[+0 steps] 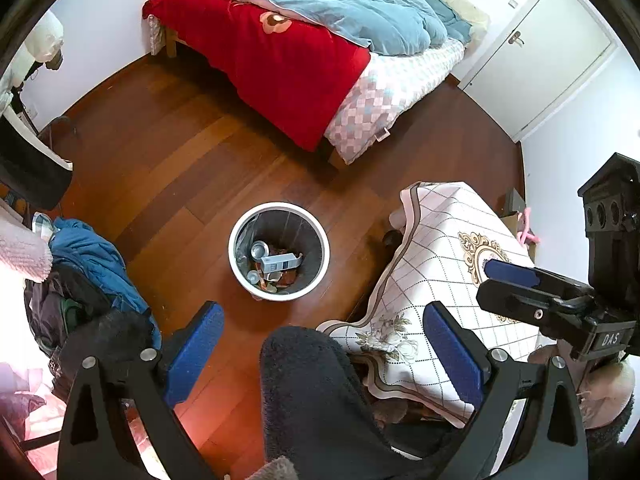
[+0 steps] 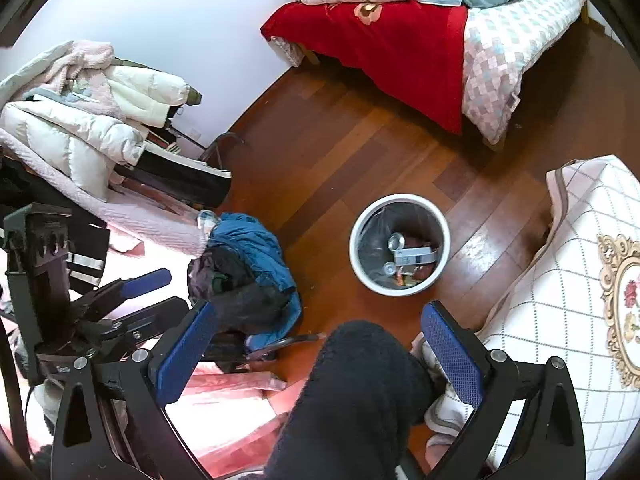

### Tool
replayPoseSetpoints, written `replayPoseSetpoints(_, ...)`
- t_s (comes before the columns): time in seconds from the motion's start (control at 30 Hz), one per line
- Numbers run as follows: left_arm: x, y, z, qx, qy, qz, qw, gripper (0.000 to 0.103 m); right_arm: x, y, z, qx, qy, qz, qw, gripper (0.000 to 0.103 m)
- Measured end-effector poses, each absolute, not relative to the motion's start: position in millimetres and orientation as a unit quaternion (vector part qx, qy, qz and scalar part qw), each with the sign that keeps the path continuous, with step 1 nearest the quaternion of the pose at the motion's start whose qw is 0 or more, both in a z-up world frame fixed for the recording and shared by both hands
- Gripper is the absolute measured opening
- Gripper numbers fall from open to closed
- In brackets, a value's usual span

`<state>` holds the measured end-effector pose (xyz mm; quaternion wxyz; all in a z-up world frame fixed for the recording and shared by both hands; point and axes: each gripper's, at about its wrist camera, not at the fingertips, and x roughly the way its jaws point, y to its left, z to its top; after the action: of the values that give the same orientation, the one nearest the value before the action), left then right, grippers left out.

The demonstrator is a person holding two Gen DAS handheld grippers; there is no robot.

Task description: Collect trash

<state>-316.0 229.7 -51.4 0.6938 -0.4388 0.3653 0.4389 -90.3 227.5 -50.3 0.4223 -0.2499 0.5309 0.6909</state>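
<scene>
A white round trash bin (image 1: 279, 251) with a dark liner stands on the wooden floor; it also shows in the right wrist view (image 2: 399, 244). Inside lie cans, a grey-white carton (image 1: 280, 262) and other scraps. My left gripper (image 1: 324, 350) is open and empty, held high above the floor in front of the bin. My right gripper (image 2: 320, 350) is open and empty, also above the floor near the bin. Each gripper appears in the other's view: the right one (image 1: 532, 280) over the table, the left one (image 2: 136, 292) at the lower left. A dark fuzzy leg (image 1: 316, 396) fills the space between the fingers.
A bed (image 1: 304, 52) with red and blue covers stands at the back. A low table with a patterned cloth (image 1: 444, 280) is right of the bin. Piled clothes (image 2: 248, 272) and jackets (image 2: 92, 120) lie at the left. A white door (image 1: 540, 60) is at the far right.
</scene>
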Motion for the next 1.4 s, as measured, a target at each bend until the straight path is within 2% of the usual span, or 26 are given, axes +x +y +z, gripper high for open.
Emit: replayPoseSetpoints(1.4, -315.0, 216.3, -34.3, -0.434, 0.333, 0.443, 0.71, 0.102, -87.0, 215.2, -40.2, -0.248, 0.529, 0.699, 0.412, 0.103)
